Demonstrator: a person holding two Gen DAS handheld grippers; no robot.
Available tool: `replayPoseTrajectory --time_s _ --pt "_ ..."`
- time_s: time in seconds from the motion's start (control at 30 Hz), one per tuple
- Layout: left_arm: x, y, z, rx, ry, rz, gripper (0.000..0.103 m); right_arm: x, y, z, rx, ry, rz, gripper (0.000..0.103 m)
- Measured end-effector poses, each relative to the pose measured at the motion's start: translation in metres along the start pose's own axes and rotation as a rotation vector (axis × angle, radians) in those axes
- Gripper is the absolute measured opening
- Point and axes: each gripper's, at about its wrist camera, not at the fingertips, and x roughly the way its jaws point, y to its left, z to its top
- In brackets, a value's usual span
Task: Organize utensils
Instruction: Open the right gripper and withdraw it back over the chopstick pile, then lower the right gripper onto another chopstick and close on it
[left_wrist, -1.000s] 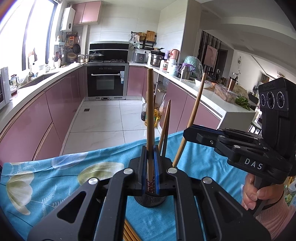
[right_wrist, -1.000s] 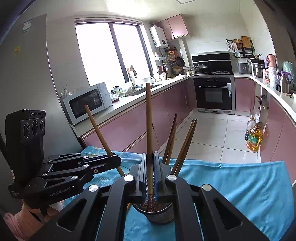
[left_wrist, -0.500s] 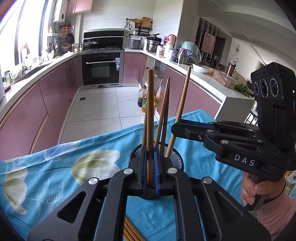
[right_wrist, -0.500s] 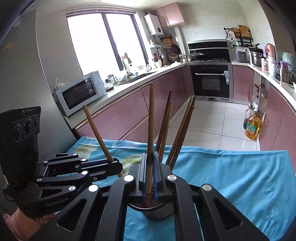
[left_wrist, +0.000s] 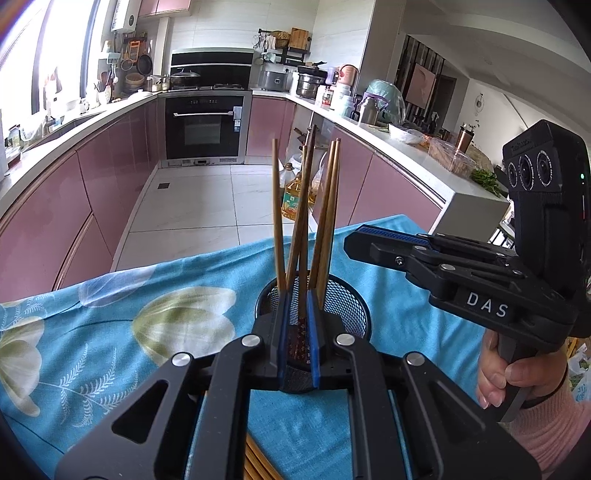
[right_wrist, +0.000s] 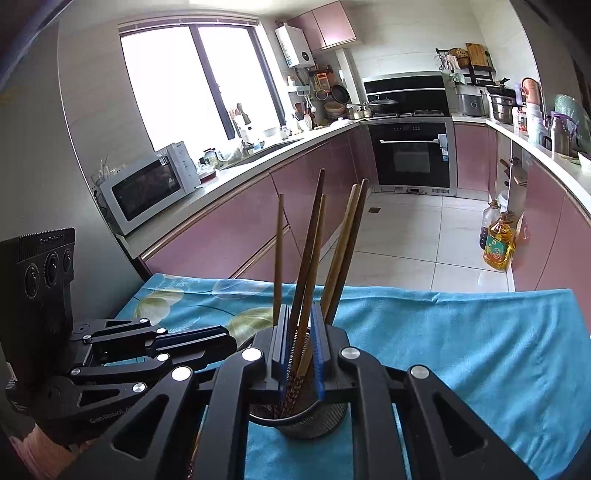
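chopsticks stand in a black mesh holder (left_wrist: 347, 306) on a blue floral tablecloth (left_wrist: 147, 295), with both grippers at the holder.
the left gripper (left_wrist: 296, 332) is closed to a narrow slot, and the patterned end of a dark chopstick (left_wrist: 303, 258) sits in it; whether the pads press it i cannot tell. only the left view shows the right gripper (right_wrist: 300, 347) from the side, marked "das", its tips beside the bundle and holding nothing, gripped by a hand (left_wrist: 517, 376) in a pink sleeve; loose chopsticks (left_wrist: 258, 461) lie on the cloth. the right gripper's jaws have just been opening and stand slightly apart, with two chopsticks showing through the gap. only the right view shows a microwave (right_wrist: 147, 188) and "genrobot" on the left gripper's side.
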Motion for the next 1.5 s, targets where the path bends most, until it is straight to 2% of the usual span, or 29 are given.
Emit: replayPoseTrajectory --time_s 0.2,0.3,0.6,0.67,0.7,0.77,0.9,1.13,1.5 --pt "-0.011 0.001 -0.012 -0.013 -0.023 0.011 0.011 -0.001 0.0 -0.005 -0.001 0.004 0.006 0.012" --pt "-0.021 0.001 -0.019 -0.025 -0.05 0.042 0.016 -0.007 0.003 -0.01 -0.009 0.001 0.008 0.016" --pt "-0.055 -0.002 -0.046 -0.027 -0.114 0.125 0.043 -0.032 0.022 -0.036 -0.069 -0.016 0.039 0.036" --pt "-0.063 -0.002 -0.054 -0.031 -0.122 0.15 0.054 -0.035 0.028 -0.045 -0.077 -0.006 0.055 0.042" --pt "-0.066 -0.001 -0.059 -0.031 -0.127 0.163 0.055 -0.034 0.031 -0.051 -0.08 0.005 0.064 0.043" --pt "-0.072 0.004 -0.069 -0.044 -0.13 0.187 0.067 -0.032 0.037 -0.062 -0.09 0.032 0.081 0.045" --pt "-0.076 0.014 -0.09 -0.071 -0.105 0.227 0.068 -0.017 0.05 -0.091 -0.12 0.118 0.092 0.048" --pt "-0.066 0.04 -0.132 -0.126 -0.014 0.286 0.068 0.012 0.074 -0.131 -0.154 0.244 0.102 0.05" --pt "-0.056 0.051 -0.177 -0.158 0.079 0.288 0.068 0.028 0.097 -0.157 -0.206 0.305 0.055 0.051"
